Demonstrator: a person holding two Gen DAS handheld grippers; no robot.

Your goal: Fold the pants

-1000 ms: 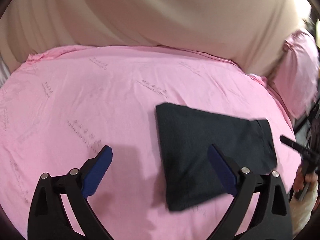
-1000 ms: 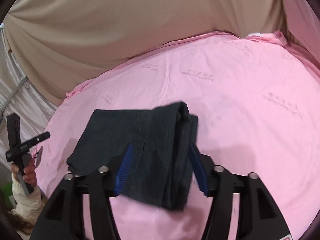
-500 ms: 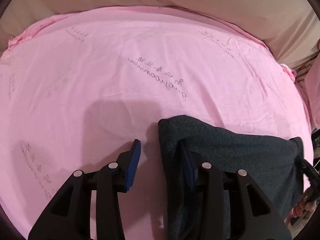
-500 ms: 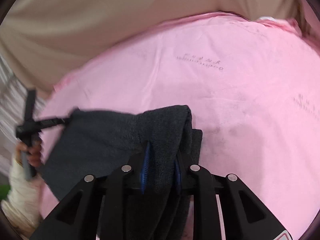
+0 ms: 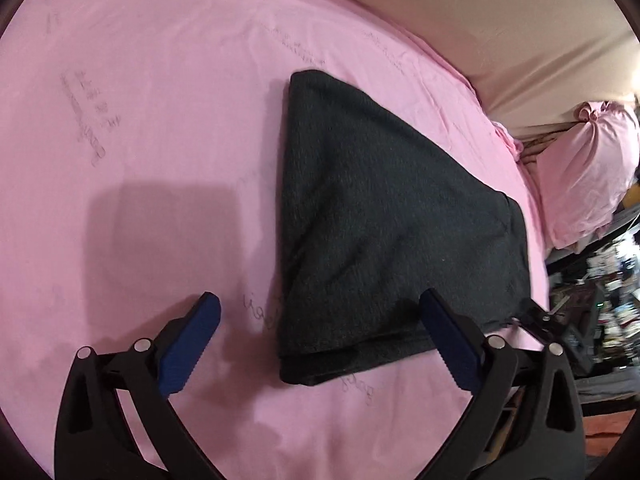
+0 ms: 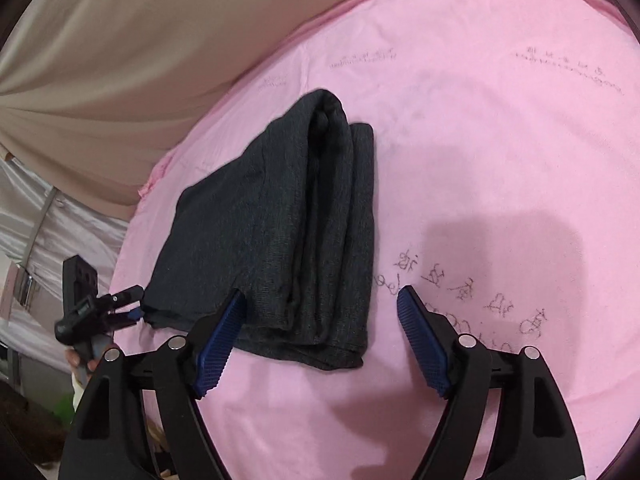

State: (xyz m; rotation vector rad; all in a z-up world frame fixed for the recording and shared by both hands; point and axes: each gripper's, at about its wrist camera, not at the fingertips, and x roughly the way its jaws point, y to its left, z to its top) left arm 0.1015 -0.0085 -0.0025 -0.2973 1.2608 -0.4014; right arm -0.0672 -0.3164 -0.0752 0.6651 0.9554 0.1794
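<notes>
The dark grey folded pants (image 5: pixel 380 216) lie flat on the pink sheet (image 5: pixel 140 120). My left gripper (image 5: pixel 320 320) hovers over their near left corner, its jaws opening wide, blue pads clear of the cloth. In the right wrist view the pants (image 6: pixel 288 232) show their stacked fold edges. My right gripper (image 6: pixel 320 300) straddles the near end of that stack, jaws opening, pads not pressing on it. The left gripper (image 6: pixel 100 308) shows at the pants' left corner, held by a hand (image 6: pixel 78 360).
Beige draped cloth (image 6: pixel 120 60) backs the bed. A pink pillow (image 5: pixel 592 176) sits past the bed's right edge, with cluttered shelves (image 5: pixel 600 300) below it. Pink sheet (image 6: pixel 500 140) spreads right of the pants.
Half a second ago both grippers were closed on the pants' edges. Now both have let go and spread wide, and the pants rest flat on the sheet.
</notes>
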